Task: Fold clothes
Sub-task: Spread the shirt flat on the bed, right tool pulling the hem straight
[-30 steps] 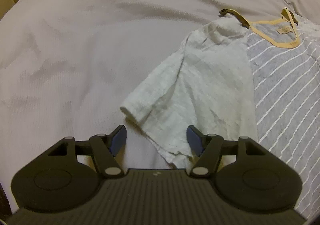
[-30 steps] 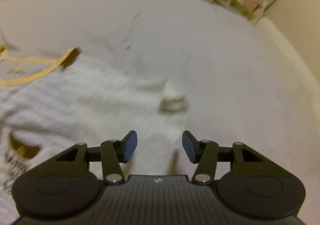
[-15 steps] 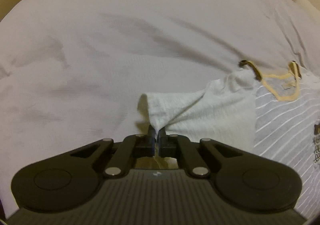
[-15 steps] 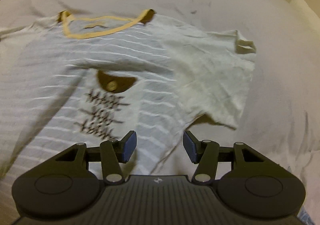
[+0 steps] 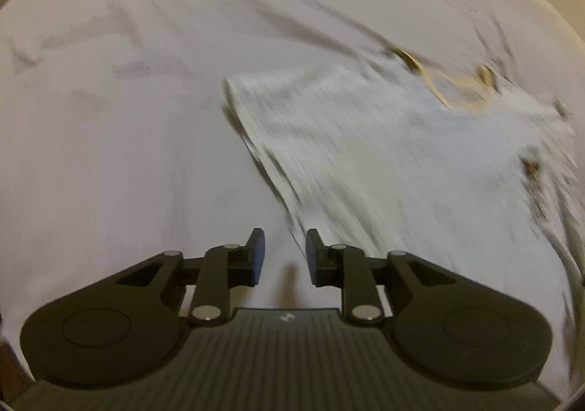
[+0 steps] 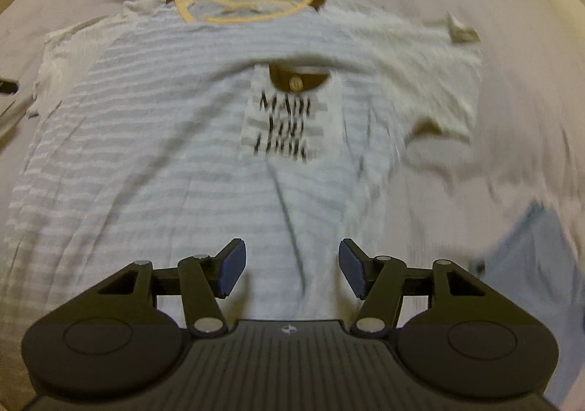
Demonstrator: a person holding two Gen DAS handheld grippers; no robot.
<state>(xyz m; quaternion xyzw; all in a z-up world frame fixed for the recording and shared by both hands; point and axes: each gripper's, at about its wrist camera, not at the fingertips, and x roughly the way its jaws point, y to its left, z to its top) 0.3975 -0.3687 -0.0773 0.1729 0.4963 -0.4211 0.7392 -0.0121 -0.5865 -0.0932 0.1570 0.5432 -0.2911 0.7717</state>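
once clamped, left gripper (image 5: 281, 252) released sleeve (image 5: 292, 125)

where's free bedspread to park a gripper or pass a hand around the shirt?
Free: the broad bedspread left of the striped shirt's folded edge, and the strip beyond its yellow collar. Crowded: right of the shirt, where its sleeve spreads out and a blue cloth lies close by.

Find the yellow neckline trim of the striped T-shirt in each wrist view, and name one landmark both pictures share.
Left wrist view: yellow neckline trim sits upper right, blurred.
Right wrist view: yellow neckline trim sits top centre, above the dark printed lettering.
Shared landmark: the grey-and-white striped T-shirt spread on the pale bedcover.
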